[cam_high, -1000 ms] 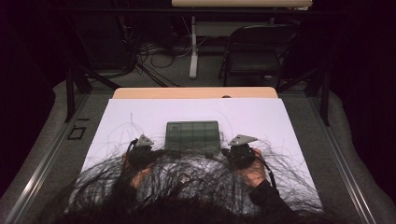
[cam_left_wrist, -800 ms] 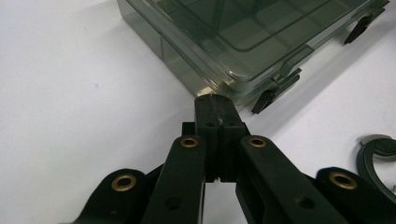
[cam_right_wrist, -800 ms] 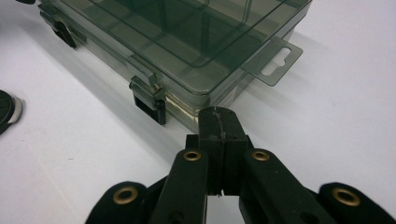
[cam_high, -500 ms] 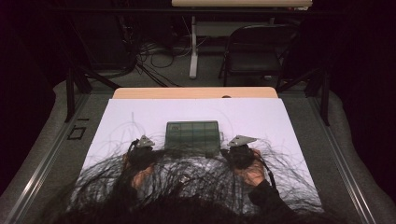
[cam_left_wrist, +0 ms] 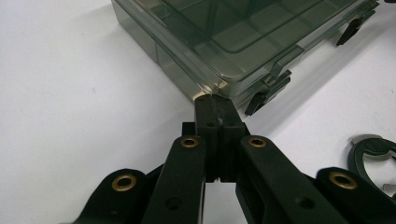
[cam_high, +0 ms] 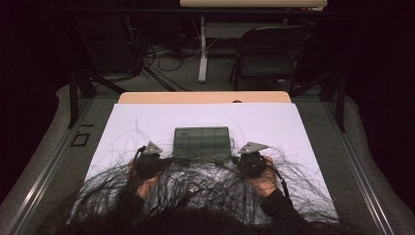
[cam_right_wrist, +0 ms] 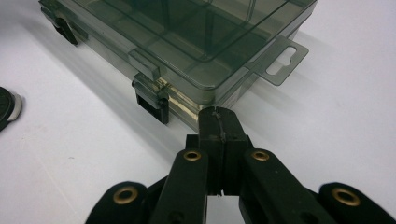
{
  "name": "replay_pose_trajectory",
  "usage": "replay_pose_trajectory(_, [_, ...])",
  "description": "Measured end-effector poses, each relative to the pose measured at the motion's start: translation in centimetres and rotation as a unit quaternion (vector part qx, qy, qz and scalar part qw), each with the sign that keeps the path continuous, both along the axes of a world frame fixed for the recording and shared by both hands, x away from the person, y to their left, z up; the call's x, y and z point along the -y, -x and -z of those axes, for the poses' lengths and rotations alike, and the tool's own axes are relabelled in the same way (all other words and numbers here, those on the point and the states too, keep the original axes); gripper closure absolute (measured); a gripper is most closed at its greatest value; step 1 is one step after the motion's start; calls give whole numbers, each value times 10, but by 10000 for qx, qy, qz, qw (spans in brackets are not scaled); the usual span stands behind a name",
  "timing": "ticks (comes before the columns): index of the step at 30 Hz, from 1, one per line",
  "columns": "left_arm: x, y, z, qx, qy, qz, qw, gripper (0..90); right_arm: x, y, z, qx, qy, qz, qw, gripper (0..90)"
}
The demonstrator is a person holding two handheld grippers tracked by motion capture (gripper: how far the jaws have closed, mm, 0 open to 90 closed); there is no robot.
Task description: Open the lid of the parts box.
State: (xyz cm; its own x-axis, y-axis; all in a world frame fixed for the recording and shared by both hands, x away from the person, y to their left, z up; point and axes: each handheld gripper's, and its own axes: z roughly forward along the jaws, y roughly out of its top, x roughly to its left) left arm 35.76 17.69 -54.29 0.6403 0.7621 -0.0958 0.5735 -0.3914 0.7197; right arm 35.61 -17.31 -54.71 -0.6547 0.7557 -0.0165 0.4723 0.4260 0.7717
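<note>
A smoky transparent compartment box (cam_high: pixel 202 142) with its lid down lies on the white sheet. My left gripper (cam_left_wrist: pixel 215 100) is shut with nothing in it, its tips against the box's (cam_left_wrist: pixel 224 37) near corner beside a black latch (cam_left_wrist: pixel 268 91). My right gripper (cam_right_wrist: pixel 218 114) is shut and empty too, its tips at the other near corner of the box (cam_right_wrist: pixel 187 32), between a latch (cam_right_wrist: pixel 152 100) and the hang tab (cam_right_wrist: pixel 280 58). In the high view the left gripper (cam_high: pixel 164 157) and right gripper (cam_high: pixel 237 159) flank the box's front edge.
The white sheet (cam_high: pixel 147 122) covers a wooden table. A person's hair (cam_high: pixel 195 196) hangs across the bottom of the high view, over both hands. A small round dark part (cam_left_wrist: pixel 373 151) lies near the box front, also seen as the round part (cam_right_wrist: pixel 7 107). A chair (cam_high: pixel 269 58) stands beyond the table.
</note>
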Motion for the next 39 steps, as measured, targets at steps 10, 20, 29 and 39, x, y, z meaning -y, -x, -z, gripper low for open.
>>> replay_pose_trajectory(10, [4,2,-11,189,136,70,9997,900,-2,3,-8,215,-134,-25,9997,900])
replay_pose_trajectory(20, [4,1,-16,273,190,-30,9994,900,-5,2,-15,337,-285,37,9990,900])
replay_pose_trajectory(29, [5,-7,-34,331,239,-152,9990,900,-9,-1,-26,367,-431,39,9984,900])
replay_pose_trajectory(39, [10,-17,-53,432,159,-434,9980,879,-11,-12,-42,483,-442,345,9973,863])
